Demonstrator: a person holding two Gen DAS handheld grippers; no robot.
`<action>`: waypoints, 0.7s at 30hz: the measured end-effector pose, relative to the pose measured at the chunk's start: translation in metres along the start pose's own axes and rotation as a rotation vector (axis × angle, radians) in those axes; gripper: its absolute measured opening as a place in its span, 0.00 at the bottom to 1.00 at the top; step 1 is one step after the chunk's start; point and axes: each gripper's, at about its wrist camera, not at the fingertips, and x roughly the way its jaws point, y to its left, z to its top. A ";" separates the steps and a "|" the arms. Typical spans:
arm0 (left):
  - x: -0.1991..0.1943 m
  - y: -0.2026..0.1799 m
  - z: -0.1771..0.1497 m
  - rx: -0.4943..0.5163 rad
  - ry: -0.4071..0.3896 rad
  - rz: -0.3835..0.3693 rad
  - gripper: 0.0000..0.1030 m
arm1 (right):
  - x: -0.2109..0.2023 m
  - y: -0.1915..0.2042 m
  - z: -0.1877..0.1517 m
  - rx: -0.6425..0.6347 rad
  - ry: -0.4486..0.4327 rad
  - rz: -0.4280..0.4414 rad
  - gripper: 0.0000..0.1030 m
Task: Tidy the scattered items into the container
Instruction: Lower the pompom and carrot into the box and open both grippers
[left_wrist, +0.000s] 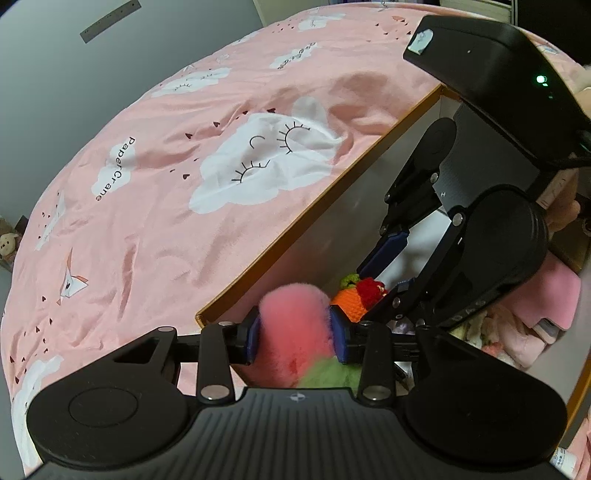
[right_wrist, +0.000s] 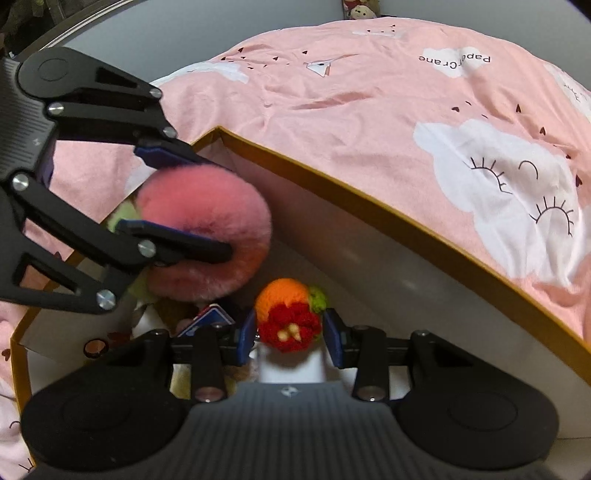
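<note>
Both grippers hang over an open cardboard box (right_wrist: 332, 184) with a brown rim and pale inner walls, set on a bed under a pink quilt (left_wrist: 147, 221) printed with white clouds, small hearts and paper cranes. Left gripper (left_wrist: 295, 332): jaws part-way closed on a fluffy pink plush ball (left_wrist: 295, 321), blue pads (left_wrist: 254, 338) pressed into the fur on both sides. A green fuzzy part (left_wrist: 328, 373) shows at the ball's near end. The ball sits above the box interior, near its corner. From the right wrist view the same ball (right_wrist: 207, 236) bulges round the left gripper's fingers (right_wrist: 177, 247), clear of the box wall. Right gripper (right_wrist: 290, 332): jaws narrowed on a small crocheted toy (right_wrist: 288, 317), orange body, red front with yellow specks, a green tuft at one side; the pads (right_wrist: 334, 338) sit against its flanks. It hangs over the box interior, just beside the pink ball and a little lower in frame. The left wrist view shows the toy (left_wrist: 360, 295) between the right gripper's fingers (left_wrist: 384, 254). Already in the box: a blue triangular sign-like piece (right_wrist: 210, 317), a small dark ring (right_wrist: 95, 347), some pale soft things, partly hidden and hard to tell apart. A pink soft thing (left_wrist: 554, 295) lies at the far side of the box. A small plush figure (left_wrist: 7, 245) sits off at the room's edge.
</note>
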 end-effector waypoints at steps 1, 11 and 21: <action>-0.002 0.000 0.000 0.003 -0.003 -0.001 0.43 | -0.001 -0.001 -0.001 0.006 -0.001 0.005 0.41; -0.015 0.001 -0.002 0.038 -0.010 -0.009 0.28 | -0.004 -0.004 -0.004 0.050 0.006 0.023 0.33; 0.011 -0.003 -0.001 0.024 0.064 0.009 0.17 | 0.004 0.000 -0.001 0.043 0.013 0.024 0.29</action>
